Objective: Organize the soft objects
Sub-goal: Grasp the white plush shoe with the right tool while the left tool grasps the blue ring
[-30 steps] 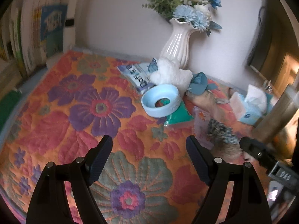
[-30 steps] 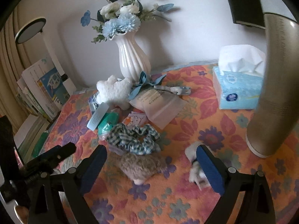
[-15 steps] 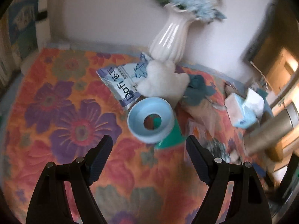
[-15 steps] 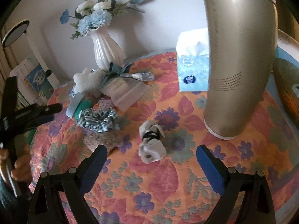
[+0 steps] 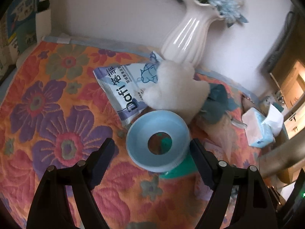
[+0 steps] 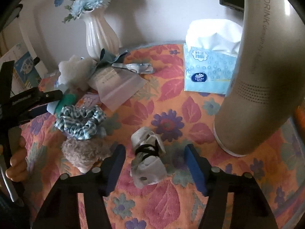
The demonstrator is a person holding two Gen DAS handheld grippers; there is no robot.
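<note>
My right gripper [image 6: 155, 159] is open, its jaws either side of a rolled white sock bundle [image 6: 147, 156] tied with a black band. A checked blue scrunchie [image 6: 81, 122] and a fuzzy grey-brown soft toy [image 6: 83, 153] lie left of it. My left gripper [image 5: 151, 152] is open just in front of a light blue ring-shaped object [image 5: 158, 139] lying on a green item [image 5: 181, 169]. A fluffy white soft toy [image 5: 177, 89] sits behind the ring; it also shows in the right wrist view [image 6: 76, 72]. A teal cloth [image 5: 219, 103] lies to its right.
A white vase [image 5: 188, 36] with blue flowers stands by the wall. A wipes packet [image 5: 125, 87], a plastic pouch [image 6: 118, 87], a tissue box [image 6: 207, 70] and a tall beige appliance [image 6: 261, 76] stand on the floral cloth [image 5: 47, 114]. Books [image 5: 19, 22] stand at the left.
My left gripper moved forward toward the blue ring. My right gripper moved down and forward so the sock bundle now lies between its open jaws.
</note>
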